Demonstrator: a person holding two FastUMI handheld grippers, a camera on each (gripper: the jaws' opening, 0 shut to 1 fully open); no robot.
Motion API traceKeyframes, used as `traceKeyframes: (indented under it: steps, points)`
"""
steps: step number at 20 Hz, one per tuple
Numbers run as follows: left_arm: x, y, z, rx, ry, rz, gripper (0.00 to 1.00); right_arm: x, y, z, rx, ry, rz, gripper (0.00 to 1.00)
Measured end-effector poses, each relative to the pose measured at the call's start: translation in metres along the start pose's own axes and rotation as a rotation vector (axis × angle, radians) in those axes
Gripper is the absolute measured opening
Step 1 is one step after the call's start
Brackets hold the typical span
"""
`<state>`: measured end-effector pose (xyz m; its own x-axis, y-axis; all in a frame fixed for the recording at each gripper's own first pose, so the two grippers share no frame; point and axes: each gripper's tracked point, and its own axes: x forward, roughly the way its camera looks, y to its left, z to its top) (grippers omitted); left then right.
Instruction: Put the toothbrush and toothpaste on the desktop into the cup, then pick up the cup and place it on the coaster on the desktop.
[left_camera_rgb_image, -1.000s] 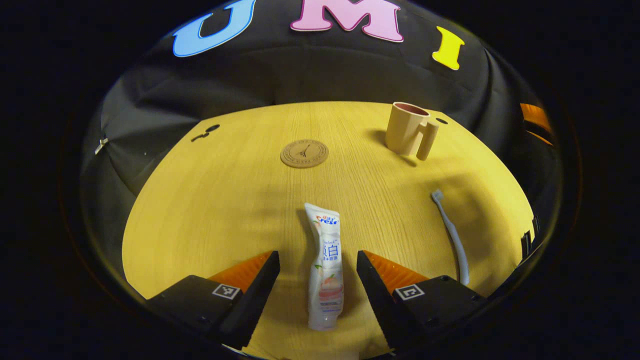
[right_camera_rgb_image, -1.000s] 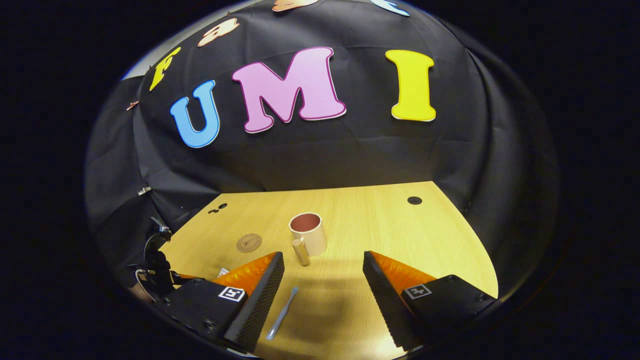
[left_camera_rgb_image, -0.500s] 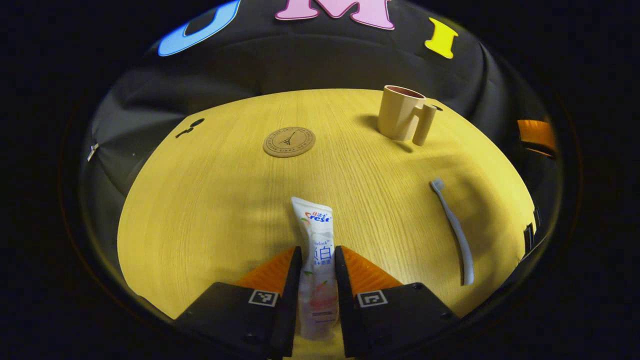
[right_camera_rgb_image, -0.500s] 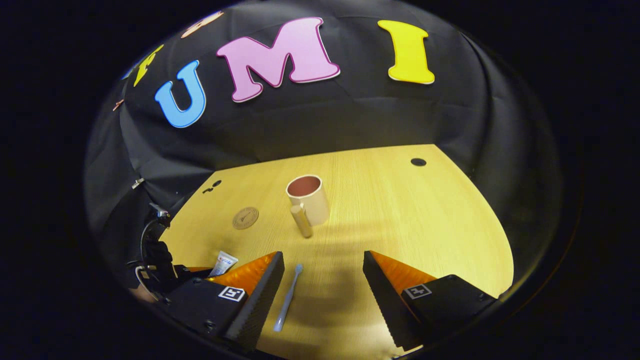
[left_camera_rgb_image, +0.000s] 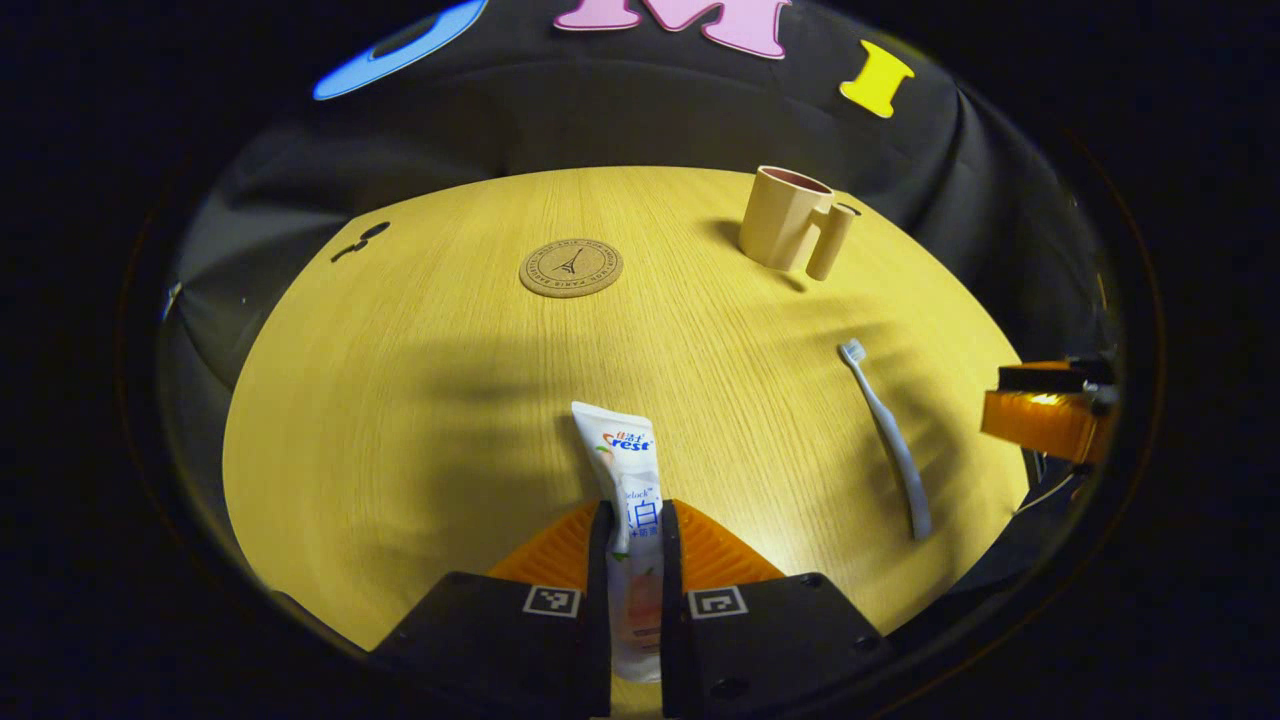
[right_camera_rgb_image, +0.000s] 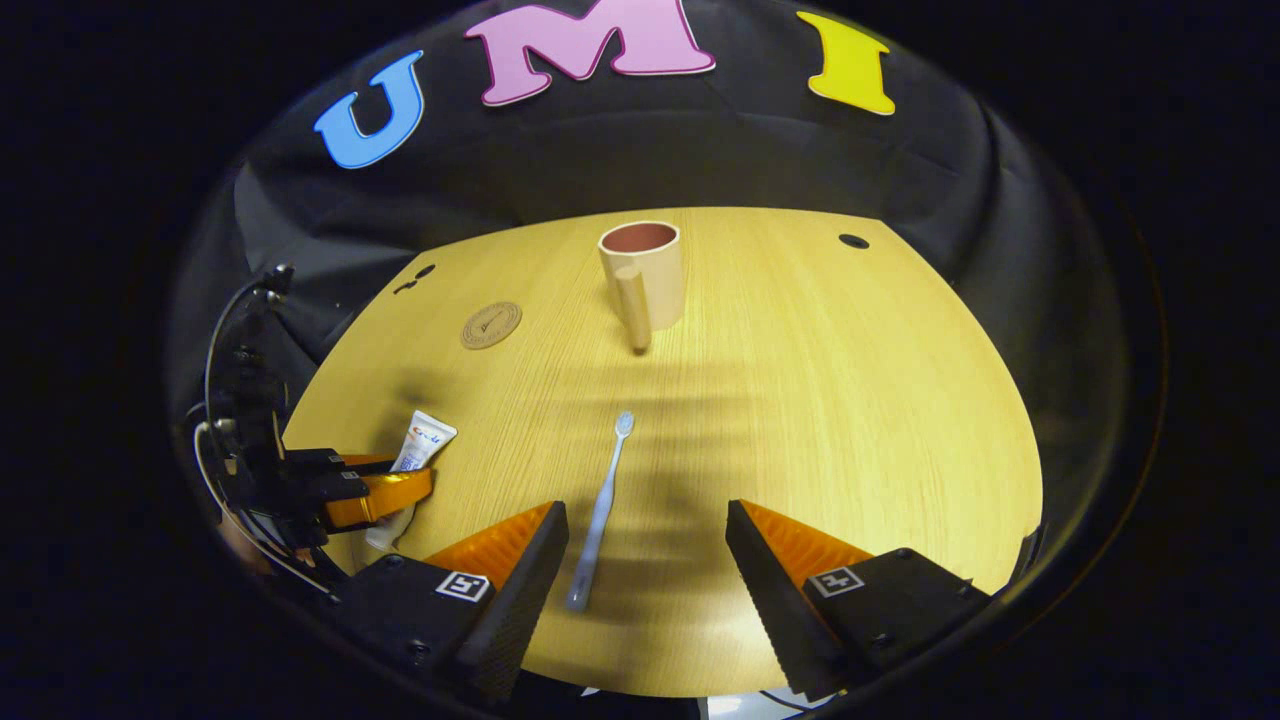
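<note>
In the left gripper view the toothpaste (left_camera_rgb_image: 628, 500) lies on the counter (left_camera_rgb_image: 420, 400) between the left claw (left_camera_rgb_image: 634, 560) fingers, its flat end pointing away. Beyond it sits the coaster (left_camera_rgb_image: 571, 268); the cup (left_camera_rgb_image: 780, 217) stands farther right, handle toward the toothbrush (left_camera_rgb_image: 885, 435), which lies nearer, right of the toothpaste. In the right gripper view the toothbrush (right_camera_rgb_image: 601, 510) lies between the spread fingers of the right claw (right_camera_rgb_image: 645, 570), nearer the left one

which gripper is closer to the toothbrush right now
Right. The right gripper hangs open around the toothbrush handle; the left gripper, shut on the toothpaste, sits off to its side.
</note>
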<state>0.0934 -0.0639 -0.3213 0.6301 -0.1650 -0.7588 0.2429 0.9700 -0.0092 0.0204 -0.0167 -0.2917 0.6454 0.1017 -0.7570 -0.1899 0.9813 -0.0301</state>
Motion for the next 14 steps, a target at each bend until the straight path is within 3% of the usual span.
traceKeyframes:
  steps: [4, 5, 6, 14]
  points:
    - [-0.042, 0.009, 0.005, 0.017, -0.083, -0.013, 0.25, 0.027, 0.0, -0.001, 0.006, 0.058, -0.054, 0.99]
    - [-0.054, 0.008, 0.0, 0.006, -0.094, -0.019, 0.29, 0.033, -0.001, -0.003, -0.004, 0.074, -0.063, 0.99]
    - [-0.066, 0.012, -0.006, 0.016, -0.102, -0.009, 0.25, 0.04, -0.002, -0.007, -0.01, 0.098, -0.071, 0.99]
    - [-0.094, 0.021, -0.053, -0.042, -0.072, 0.007, 0.25, 0.055, 0.004, -0.021, -0.026, 0.176, -0.092, 0.99]
